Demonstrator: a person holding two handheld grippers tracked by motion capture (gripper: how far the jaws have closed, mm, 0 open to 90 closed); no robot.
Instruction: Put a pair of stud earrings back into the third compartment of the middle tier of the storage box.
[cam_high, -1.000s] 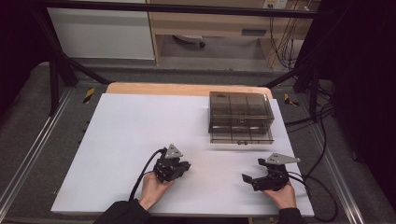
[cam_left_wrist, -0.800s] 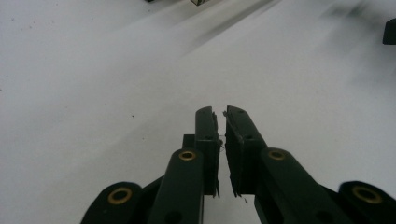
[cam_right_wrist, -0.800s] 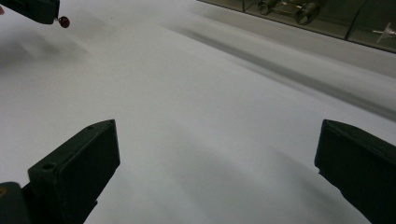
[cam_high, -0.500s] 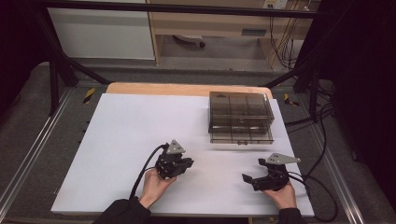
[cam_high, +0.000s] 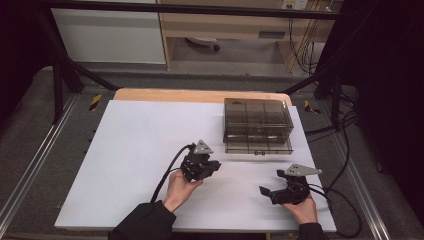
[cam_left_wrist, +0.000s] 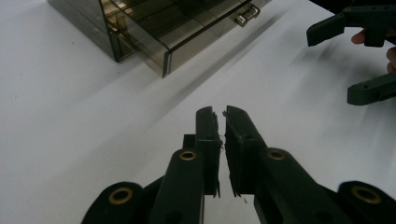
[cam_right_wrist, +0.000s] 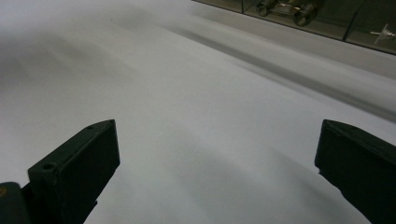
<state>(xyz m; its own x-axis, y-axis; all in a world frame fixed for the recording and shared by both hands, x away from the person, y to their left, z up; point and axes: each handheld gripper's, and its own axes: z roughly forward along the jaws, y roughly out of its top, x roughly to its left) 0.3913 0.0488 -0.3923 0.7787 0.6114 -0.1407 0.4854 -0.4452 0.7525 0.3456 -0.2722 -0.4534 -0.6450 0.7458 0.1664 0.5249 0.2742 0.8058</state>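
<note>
Black jaws of the left gripper (cam_left_wrist: 222, 116) stand pressed together with nothing between them; in its own view the two pads meet along a thin seam over bare white table (cam_high: 135, 150). From above, the left gripper (cam_high: 214, 166) sits in the person's left hand (cam_high: 179, 188), lifted a little off the surface and pointing toward the far right, where the drawer box (cam_high: 257, 125) stands.

Near the front edge on the right side, the right gripper (cam_high: 265, 192) rests low in the right hand (cam_high: 303, 209). Its jaws are spread wide apart and hold nothing; in the right gripper view they rise at the two bottom corners with plain white table between them. The same spread jaws appear in the left gripper view as the right gripper (cam_left_wrist: 355, 60), off at the upper right.

Farther out, the drawer box is a smoky, see-through plastic case that stands on the table toward the far right, well apart from both grippers. In the left gripper view the drawer box (cam_left_wrist: 154, 23) lies ahead and to the left of the closed jaws, a front corner turned toward them, with a small metal knob (cam_left_wrist: 247, 15) on its front. In the right gripper view the lower front of the drawer box (cam_right_wrist: 336, 18) runs along the top edge, beyond the open jaws.

A strip of bare wood (cam_high: 200, 95) edges the far side of the table.
</note>
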